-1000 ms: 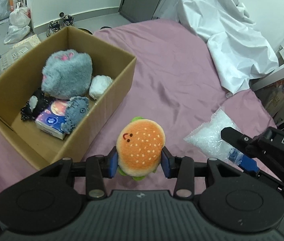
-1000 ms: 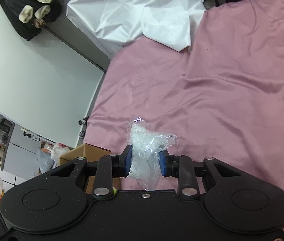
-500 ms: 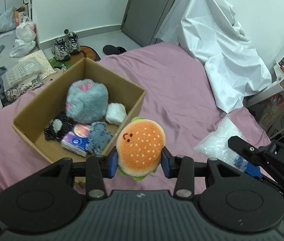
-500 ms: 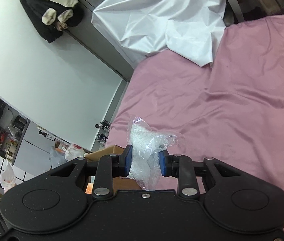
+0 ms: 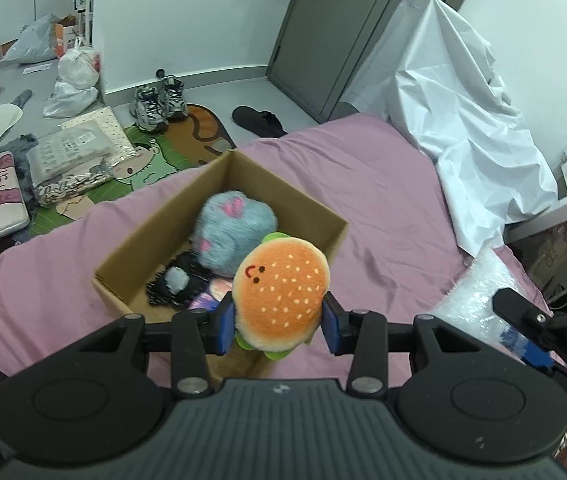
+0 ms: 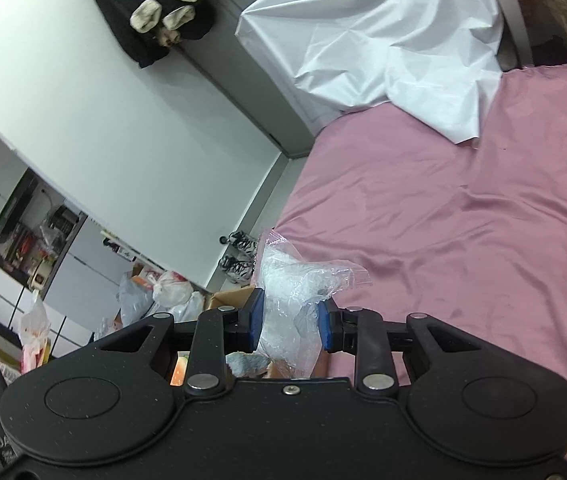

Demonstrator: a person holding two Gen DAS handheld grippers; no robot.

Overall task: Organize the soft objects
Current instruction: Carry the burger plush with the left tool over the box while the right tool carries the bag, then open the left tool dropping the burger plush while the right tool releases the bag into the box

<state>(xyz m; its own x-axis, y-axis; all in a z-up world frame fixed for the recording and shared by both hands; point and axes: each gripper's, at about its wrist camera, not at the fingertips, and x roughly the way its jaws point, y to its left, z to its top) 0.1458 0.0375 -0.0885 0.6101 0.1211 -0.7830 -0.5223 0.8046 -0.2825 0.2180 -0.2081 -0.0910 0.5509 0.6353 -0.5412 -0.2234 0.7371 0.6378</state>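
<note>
1. the left claw (image 5: 279, 330) is clamped on a round orange plush toy shaped like a smiling burger (image 5: 281, 296), its blue pads pressed into both sides, and carries it in the air above the near corner of the open brown cardboard box (image 5: 315, 216).
2. the box sits on a bed covered with a pink sheet (image 5: 383, 184); inside lie a fluffy grey plush with pink spots (image 5: 231, 224) and a small black-and-grey soft toy (image 5: 175, 284), with something more hidden behind the burger.
3. the right claw (image 6: 290, 322) is closed on a crumpled clear plastic bag of white filling (image 6: 283, 292), lifted clear of the sheet, with the box edge just showing below it.
4. i'd say this is the carry step: both soft things are picked up and neither is in the box yet.
5. next, the burger wants bringing over the bare cardboard floor at the box's left side, lowering, then letting go; the bag looks floppy and may snag on the rim, so it needs a clear drop.
</note>
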